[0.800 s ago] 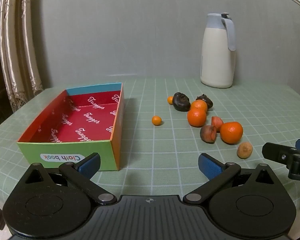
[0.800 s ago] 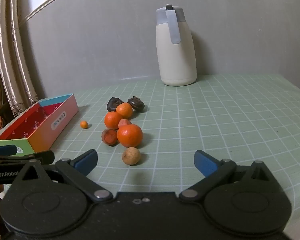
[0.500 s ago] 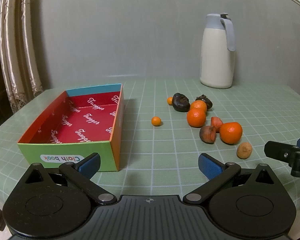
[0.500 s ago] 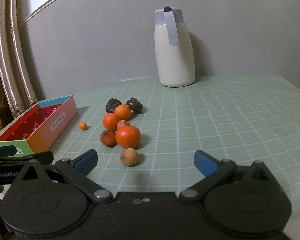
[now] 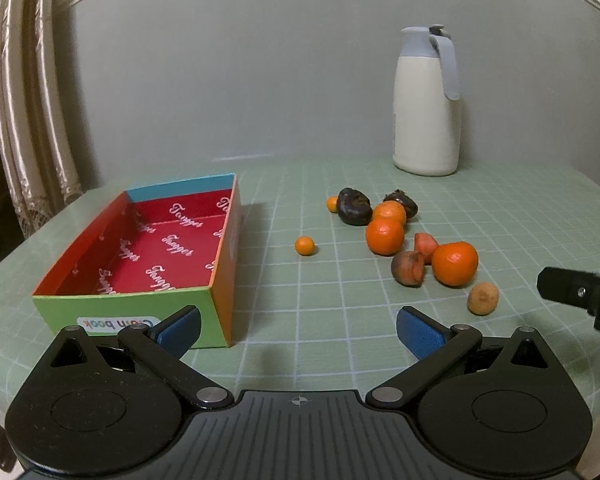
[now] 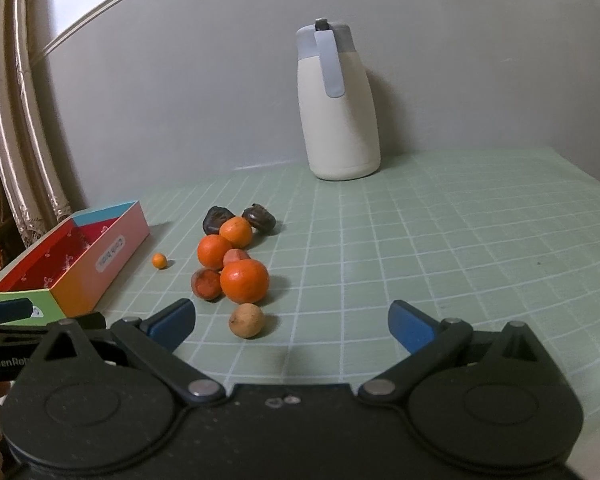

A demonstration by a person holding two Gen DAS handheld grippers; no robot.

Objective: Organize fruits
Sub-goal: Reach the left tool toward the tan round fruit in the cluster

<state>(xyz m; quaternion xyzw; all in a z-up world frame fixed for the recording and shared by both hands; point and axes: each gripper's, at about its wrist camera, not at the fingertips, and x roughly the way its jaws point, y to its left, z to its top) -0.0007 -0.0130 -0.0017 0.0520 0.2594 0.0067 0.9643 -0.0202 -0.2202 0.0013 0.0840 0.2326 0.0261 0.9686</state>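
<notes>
Fruit (image 6: 244, 286) sits loose on the bench, box (image 5: 172, 240) unfilled; both tongs (image 5: 298, 330) (image 6: 290, 326) gape with nothing between them, so next comes picking one piece.

Looks like a room in a home, set up at a table (image 6: 480, 232) under a pale green grid-patterned cloth pushed against a plain grey wall. Cream insulated jug (image 6: 338, 112) with a grey lid at 12 o'clock, satin curtain (image 5: 28, 100) with lace trim at 10 o'clock beside something woven and orange. Loose fruit (image 5: 384, 236) and a colourful cardboard box (image 5: 140, 256) lying about, all domestic.
</notes>
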